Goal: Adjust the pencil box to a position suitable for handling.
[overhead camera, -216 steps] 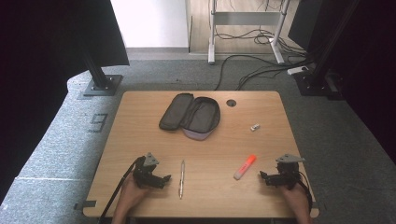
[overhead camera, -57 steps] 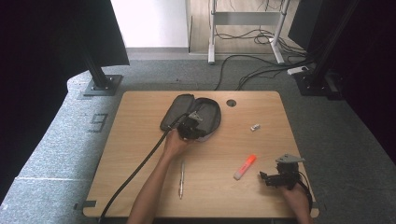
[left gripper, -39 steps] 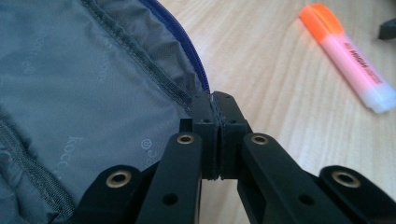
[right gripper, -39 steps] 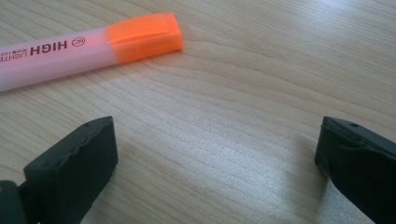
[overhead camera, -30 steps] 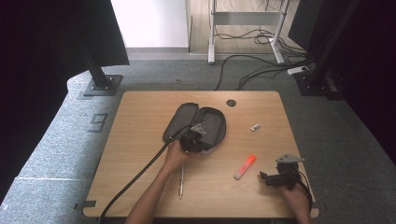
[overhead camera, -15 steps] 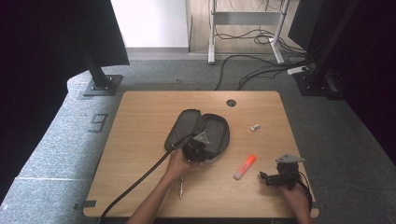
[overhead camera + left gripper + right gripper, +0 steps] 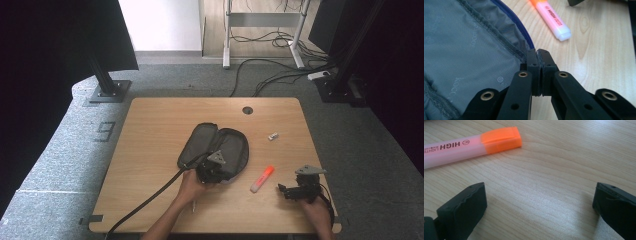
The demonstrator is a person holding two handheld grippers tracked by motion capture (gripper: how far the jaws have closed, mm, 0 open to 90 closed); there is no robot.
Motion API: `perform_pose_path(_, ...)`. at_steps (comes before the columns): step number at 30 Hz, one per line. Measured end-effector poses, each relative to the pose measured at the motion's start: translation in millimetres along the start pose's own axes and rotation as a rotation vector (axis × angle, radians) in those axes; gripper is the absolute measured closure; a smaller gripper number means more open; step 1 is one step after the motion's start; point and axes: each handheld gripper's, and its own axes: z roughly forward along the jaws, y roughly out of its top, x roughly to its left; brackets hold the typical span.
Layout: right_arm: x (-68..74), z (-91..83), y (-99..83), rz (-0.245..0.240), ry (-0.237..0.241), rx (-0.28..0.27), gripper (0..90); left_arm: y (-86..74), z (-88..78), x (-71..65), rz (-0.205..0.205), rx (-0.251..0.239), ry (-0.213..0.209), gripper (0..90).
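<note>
A dark grey fabric pencil case point(image 7: 215, 150) with a blue zip lay unzipped and spread flat in two oval halves near the middle of the light wooden desk point(image 7: 150, 130), its grey printed lining point(image 7: 466, 50) facing up. The case sat slightly askew, its long axis tilted toward the far left. The near edge of its right half, at the zip seam, was pinched between the closed black fingers point(image 7: 534, 62) of the left gripper point(image 7: 212, 167). A pink-bodied highlighter with an orange cap point(image 7: 262, 179) lay just beside the case on the bare wood, apart from it.
</note>
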Motion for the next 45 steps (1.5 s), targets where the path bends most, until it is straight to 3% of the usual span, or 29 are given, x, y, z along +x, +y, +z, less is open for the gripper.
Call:
perform_pose_path(6,0.0,0.0,0.0,0.0,0.0,0.0,0.0,-2.1,1.1,-11.3,0.003,-0.003,-0.014,87.6)
perform_pose_path(13,0.0,0.0,0.0,0.0,0.0,0.0,0.0,-3.1,3.6,-28.0,0.038,0.005,-0.016,87.5)
perform_pose_path(21,0.0,0.0,0.0,0.0,0.0,0.0,0.0,-2.5,0.4,-27.5,0.028,-0.012,-0.023,84.2)
perform_pose_path(28,0.0,0.0,0.0,0.0,0.0,0.0,0.0,-1.8,-11.0,-27.9,0.025,-0.038,-0.008,72.8)
perform_pose_path(32,0.0,0.0,0.0,0.0,0.0,0.0,0.0,-1.4,-19.5,-27.6,0.022,-0.051,0.011,60.4)
perform_pose_path(38,0.0,0.0,0.0,0.0,0.0,0.0,0.0,-3.6,-34.4,-23.9,-0.005,-0.066,0.07,48.2)
perform_pose_path(45,0.0,0.0,0.0,0.0,0.0,0.0,0.0,-11.5,-52.8,-16.9,-0.043,-0.084,0.107,33.4)
